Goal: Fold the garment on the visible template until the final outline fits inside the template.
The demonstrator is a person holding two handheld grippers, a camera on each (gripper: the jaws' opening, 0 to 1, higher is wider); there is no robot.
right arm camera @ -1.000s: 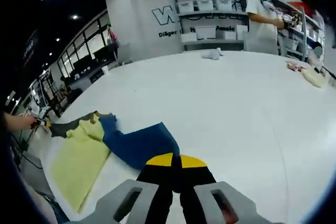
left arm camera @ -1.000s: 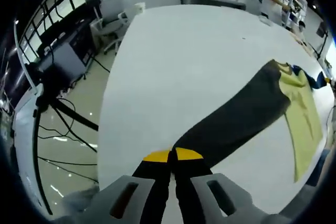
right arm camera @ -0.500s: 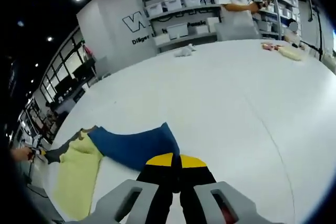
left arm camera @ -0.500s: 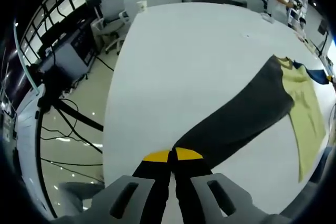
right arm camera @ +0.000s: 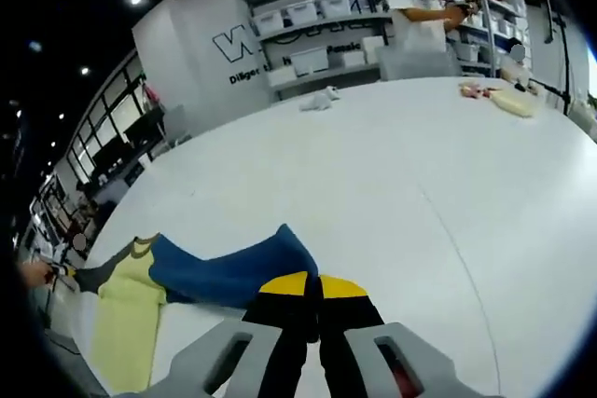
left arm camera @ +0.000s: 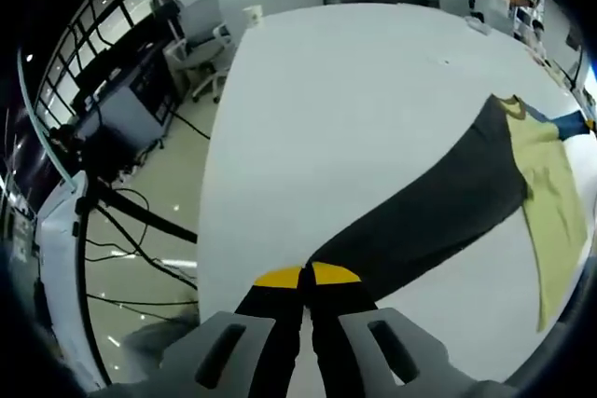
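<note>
left gripper view: the left gripper (left arm camera: pixel 305 277), its black jaws tipped with yellow pads, is pressed closed on the cuff end of the dark grey sleeve (left arm camera: pixel 438 207) of the garment (left arm camera: pixel 536 170). the sleeve is a long, smooth, matte strip of soft cloth that widens from the jaws toward the upper right, where it meets the pale yellow body panel (left arm camera: pixel 552 193); a blue sleeve (left arm camera: pixel 567 123) shows at the far right edge. the cloth lies on a broad white table (left arm camera: pixel 354 90), smooth and plain, with a rounded near corner. beyond the table's left edge are a glossy floor (left arm camera: pixel 177 184) with black cables, a dark stand, and a grey chair (left arm camera: pixel 201 39).

right gripper view: the right gripper (right arm camera: pixel 312 284), same black jaws and yellow pads, is clamped on the end of the blue sleeve (right arm camera: pixel 233 267), which spreads as a flat, slightly rumpled band leftward from the jaws. it joins the pale yellow body panel (right arm camera: pixel 126 319) at lower left, with the grey sleeve (right arm camera: pixel 107 267) reaching further left. the garment lies near the table's left edge, stretched between the two grippers. on the far side of the white table (right arm camera: pixel 392 193) lie a small white cloth (right arm camera: pixel 322 100) and a pale bundle (right arm camera: pixel 508 100). a person (right arm camera: pixel 415 16) stands by shelves (right arm camera: pixel 317 30) of white bins against a grey wall.
</note>
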